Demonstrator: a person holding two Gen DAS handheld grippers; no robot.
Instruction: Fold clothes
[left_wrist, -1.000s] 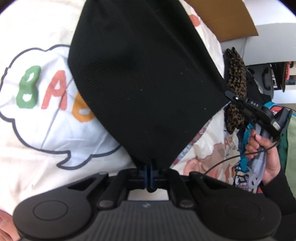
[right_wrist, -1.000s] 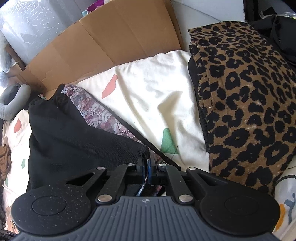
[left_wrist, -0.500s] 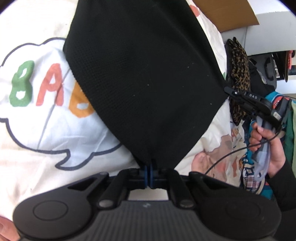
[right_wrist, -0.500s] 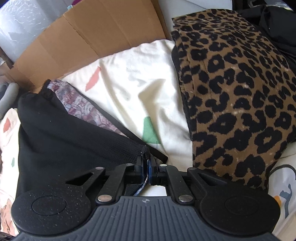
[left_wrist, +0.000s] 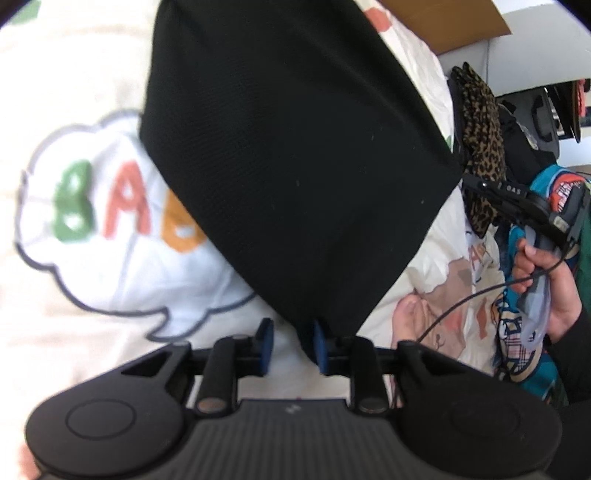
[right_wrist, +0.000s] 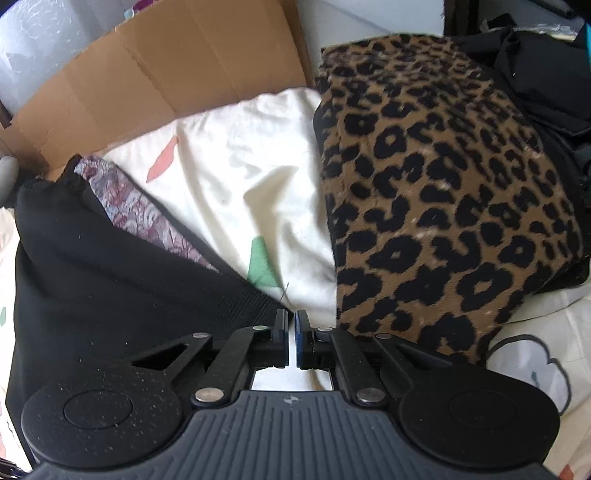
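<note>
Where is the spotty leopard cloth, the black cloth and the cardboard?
leopard-print garment (right_wrist: 443, 206), right wrist view, middle of its spotted top.
black garment (left_wrist: 295, 166), left wrist view, middle of the flat folded panel.
cardboard (right_wrist: 159, 70), right wrist view, its bare brown face.

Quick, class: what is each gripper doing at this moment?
Left gripper: jaws opening, letting go of the folded black knit garment.
Right gripper: nearly shut, holding nothing.

Black garment (left_wrist: 295, 166) hides the printed lettering (left_wrist: 122, 214) past its third letter; top cut off at 12 o'clock.
</note>
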